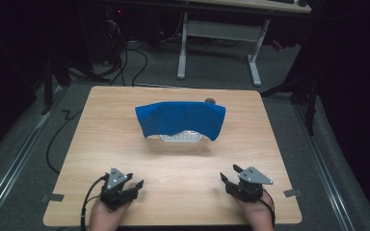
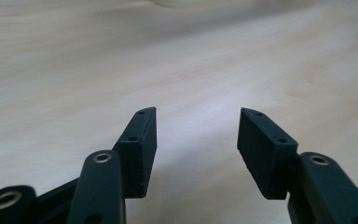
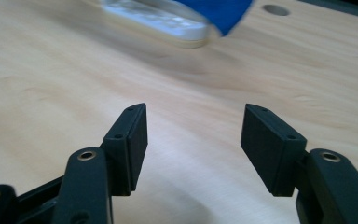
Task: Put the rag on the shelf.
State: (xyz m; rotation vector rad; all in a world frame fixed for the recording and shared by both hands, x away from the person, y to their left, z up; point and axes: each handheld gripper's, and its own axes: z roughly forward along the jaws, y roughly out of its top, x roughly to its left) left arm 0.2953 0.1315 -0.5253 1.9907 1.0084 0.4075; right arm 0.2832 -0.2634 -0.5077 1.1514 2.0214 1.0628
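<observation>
I am looking at two black handheld grippers, each gripped by a bare hand with no sleeve showing. The left gripper (image 1: 134, 185) is carrying a grey three-cornered plate (image 1: 116, 177) on top, and a black cable (image 1: 87, 202) is trailing from its rear. The right gripper (image 1: 228, 174) is carrying a matching grey plate (image 1: 254, 175). In the gripper views I am seeing flat, rectangular black fingertips (image 2: 142, 144) with small recessed holes along their edges, joined to rounded black links by silver-ringed pivot screws (image 3: 87, 155).
</observation>
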